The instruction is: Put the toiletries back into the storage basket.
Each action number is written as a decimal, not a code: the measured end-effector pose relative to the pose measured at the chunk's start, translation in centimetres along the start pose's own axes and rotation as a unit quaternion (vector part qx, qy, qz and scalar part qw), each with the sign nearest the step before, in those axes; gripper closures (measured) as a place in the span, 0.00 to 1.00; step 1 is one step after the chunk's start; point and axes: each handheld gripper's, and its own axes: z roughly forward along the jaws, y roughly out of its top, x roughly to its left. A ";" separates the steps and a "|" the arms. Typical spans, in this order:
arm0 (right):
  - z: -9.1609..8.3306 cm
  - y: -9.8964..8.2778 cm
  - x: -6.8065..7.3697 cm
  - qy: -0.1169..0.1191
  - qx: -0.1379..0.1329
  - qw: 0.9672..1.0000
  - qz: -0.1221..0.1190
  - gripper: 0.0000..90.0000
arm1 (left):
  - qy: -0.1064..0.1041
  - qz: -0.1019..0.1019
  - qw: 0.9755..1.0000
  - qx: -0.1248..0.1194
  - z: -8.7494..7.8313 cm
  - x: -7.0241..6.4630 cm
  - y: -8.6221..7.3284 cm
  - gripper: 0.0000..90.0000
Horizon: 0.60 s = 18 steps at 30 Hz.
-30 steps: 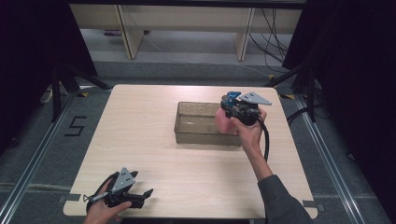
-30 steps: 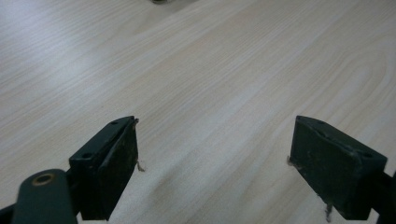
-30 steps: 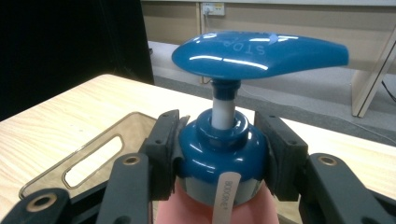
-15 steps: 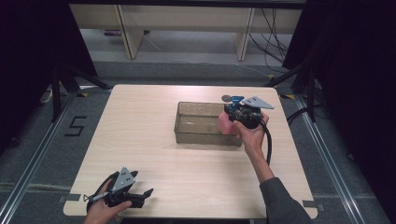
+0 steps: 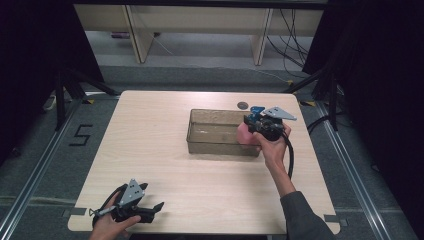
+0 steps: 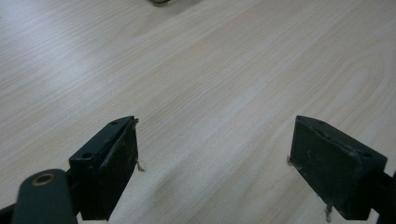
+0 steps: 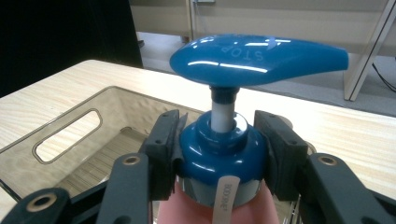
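A pink pump bottle with a blue pump head hangs upright at the right end of a smoky clear plastic bin. My right gripper is shut on the bottle's blue collar, one pad on each side. The bottle's pink body hangs below the jaws, over the bin's inside. My left gripper rests near the table's front left corner, held by a hand. In the left gripper view it stands open with only bare wood between the jaws.
The light wooden table has a small dark round disc just behind the bin. The bin has a handle slot in its end wall. Shelving legs and cables stand on the floor beyond the far edge.
My right gripper has sunk a little with the bottle, lowering it toward the right end of the bin. The left gripper has stayed put.
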 end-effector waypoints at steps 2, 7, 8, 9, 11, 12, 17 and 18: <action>0.0 -0.1 -0.1 -0.001 0.000 1.000 -0.002 0.59 | 0.001 0.021 1.000 0.009 -0.1 0.2 0.0 0.17; -0.2 -0.1 -0.1 -0.001 -0.006 1.000 -0.008 0.59 | -0.005 -0.001 1.000 -0.003 0.0 -0.1 0.0 0.17; -0.2 -0.1 0.1 -0.001 -0.004 1.000 0.008 0.59 | -0.002 0.013 1.000 0.010 -0.2 0.0 0.0 0.17; -0.2 -0.1 0.0 0.003 -0.005 1.000 0.005 0.59 | 0.001 0.013 1.000 0.009 -0.1 0.1 0.0 0.17; -0.2 -0.2 -0.1 0.004 -0.007 1.000 -0.001 0.59 | -0.002 0.014 1.000 0.008 -0.1 0.1 0.0 0.17; -0.3 -0.2 -0.1 0.004 -0.008 1.000 -0.002 0.59 | 0.002 0.022 1.000 0.006 -0.1 0.3 0.1 0.17; -0.4 -0.4 0.0 -0.002 -0.005 1.000 -0.007 0.59 | -0.004 0.005 1.000 0.002 -0.1 0.0 0.1 0.17; -0.5 -0.4 -0.1 0.000 -0.002 1.000 -0.009 0.59 | -0.004 0.006 1.000 0.002 -0.1 0.0 0.1 0.17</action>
